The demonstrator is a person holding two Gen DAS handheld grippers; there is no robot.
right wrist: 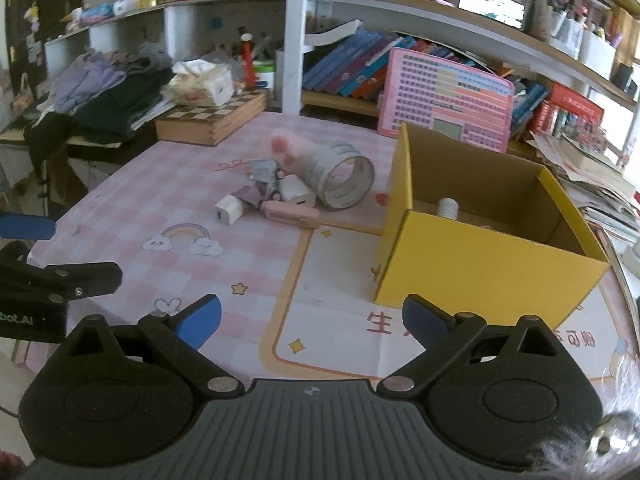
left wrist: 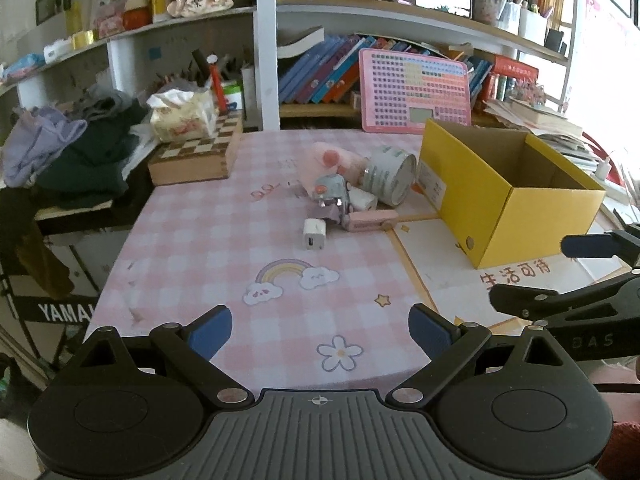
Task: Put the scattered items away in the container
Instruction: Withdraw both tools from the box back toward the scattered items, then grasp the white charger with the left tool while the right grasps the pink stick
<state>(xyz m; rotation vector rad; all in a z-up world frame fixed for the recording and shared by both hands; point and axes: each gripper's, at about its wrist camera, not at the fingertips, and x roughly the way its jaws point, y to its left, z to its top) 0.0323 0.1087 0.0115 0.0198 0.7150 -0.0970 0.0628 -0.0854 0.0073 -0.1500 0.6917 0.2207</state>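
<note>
Both the left gripper and right gripper are held wide open, empty. A pick is pending; the white charger, nearest, should be approached, then carried to the yellow box.

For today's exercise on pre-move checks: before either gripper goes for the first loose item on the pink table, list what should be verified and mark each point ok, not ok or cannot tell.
1. Left gripper open and empty: ok.
2. Right gripper open and empty: ok.
3. Yellow box upright with its top open: ok.
4. Room left in the box: ok; only a small white object shows inside, though part of the floor is hidden.
5. Small white charger free to grasp: ok, it lies apart at the near edge of the pile.
6. Tin can stable: not ok, it lies on its side and may roll if nudged.
</note>
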